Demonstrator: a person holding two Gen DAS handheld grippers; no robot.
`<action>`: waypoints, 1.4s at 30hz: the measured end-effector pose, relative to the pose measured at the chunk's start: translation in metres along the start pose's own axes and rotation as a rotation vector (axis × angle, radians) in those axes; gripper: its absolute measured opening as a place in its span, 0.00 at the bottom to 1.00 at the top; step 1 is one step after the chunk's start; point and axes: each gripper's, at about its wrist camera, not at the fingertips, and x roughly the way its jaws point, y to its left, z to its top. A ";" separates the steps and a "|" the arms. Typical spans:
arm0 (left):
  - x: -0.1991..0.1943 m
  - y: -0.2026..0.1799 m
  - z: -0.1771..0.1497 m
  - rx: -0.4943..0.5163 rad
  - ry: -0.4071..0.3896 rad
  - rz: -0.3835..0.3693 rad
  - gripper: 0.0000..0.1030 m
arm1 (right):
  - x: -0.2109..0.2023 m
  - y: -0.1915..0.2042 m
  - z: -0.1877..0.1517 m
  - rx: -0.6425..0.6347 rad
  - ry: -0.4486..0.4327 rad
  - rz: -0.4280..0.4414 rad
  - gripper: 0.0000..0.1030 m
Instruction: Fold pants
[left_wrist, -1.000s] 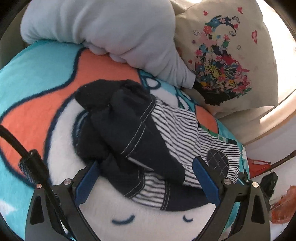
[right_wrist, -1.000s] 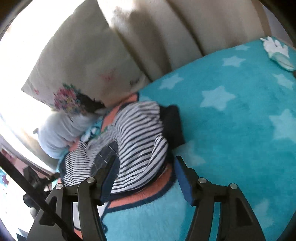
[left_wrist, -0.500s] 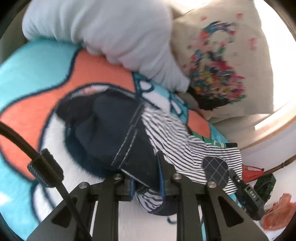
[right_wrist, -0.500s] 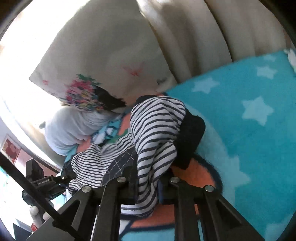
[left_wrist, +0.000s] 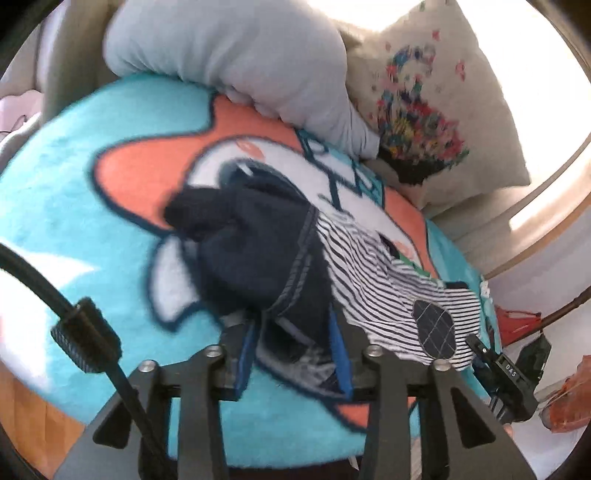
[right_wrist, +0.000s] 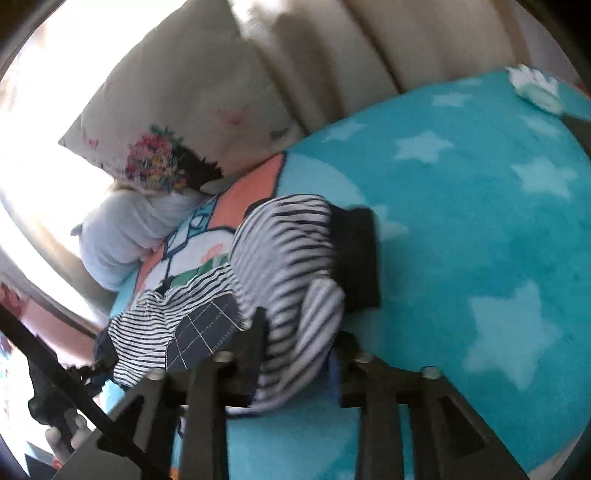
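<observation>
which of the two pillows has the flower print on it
The cream pillow standing against the headboard has the colourful flower print. The pale grey pillow lying beside it is plain.

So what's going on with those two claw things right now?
Left gripper and right gripper both hold bunched striped pants; jaws just eased wider. Pants still crumpled on teal blanket. Pillows close behind; path clear.
</observation>
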 end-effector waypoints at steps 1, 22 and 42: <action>-0.011 0.003 -0.001 -0.005 -0.028 0.005 0.45 | -0.010 -0.005 0.000 0.005 -0.025 -0.014 0.39; 0.017 -0.019 0.007 -0.052 0.092 -0.168 0.52 | 0.025 0.147 -0.071 -0.743 0.141 0.075 0.43; 0.010 -0.034 0.021 -0.046 0.072 -0.075 0.16 | 0.030 0.185 -0.088 -0.875 0.130 0.182 0.59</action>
